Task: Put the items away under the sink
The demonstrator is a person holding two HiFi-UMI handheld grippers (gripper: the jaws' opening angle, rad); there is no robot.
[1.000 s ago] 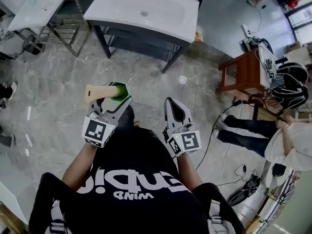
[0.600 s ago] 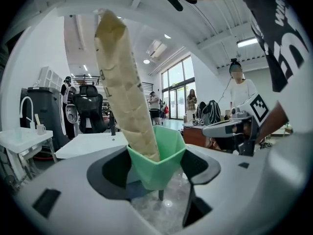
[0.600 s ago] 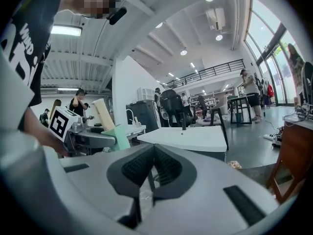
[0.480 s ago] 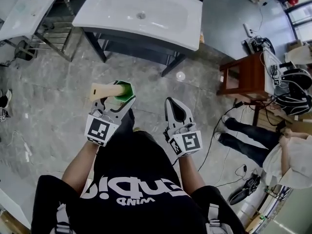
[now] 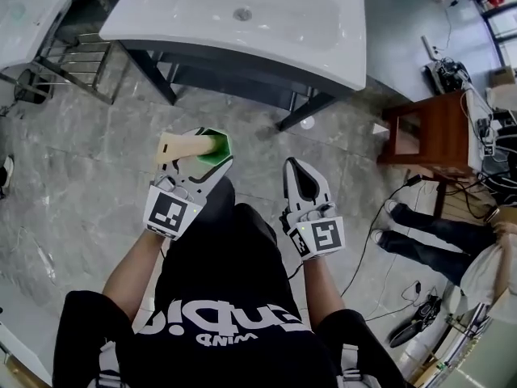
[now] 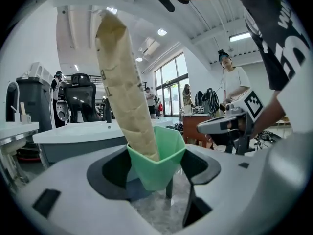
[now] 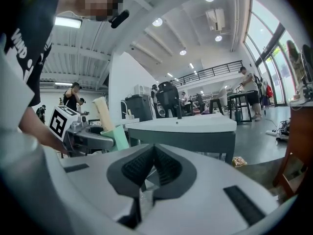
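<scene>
Centre frame, the left gripper (image 5: pixel 202 162) levels forward, jaws clamping a green cup (image 5: pixel 212 146); the right gripper (image 5: pixel 297 170) alongside, jaws together, empty. Upper frame: white sink (image 5: pixel 291 23), grey floor (image 5: pixel 73 168).

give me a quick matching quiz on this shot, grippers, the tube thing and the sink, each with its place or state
Column one:
1. left gripper
2. right gripper
3. tan paper tube
4. white sink

Column two:
a. jaws together, nothing between them
b. standing in the green cup
c. on a dark frame, ahead of both grippers
d. closed on the green cup

Pairs: 1-d, 2-a, 3-b, 4-c
</scene>
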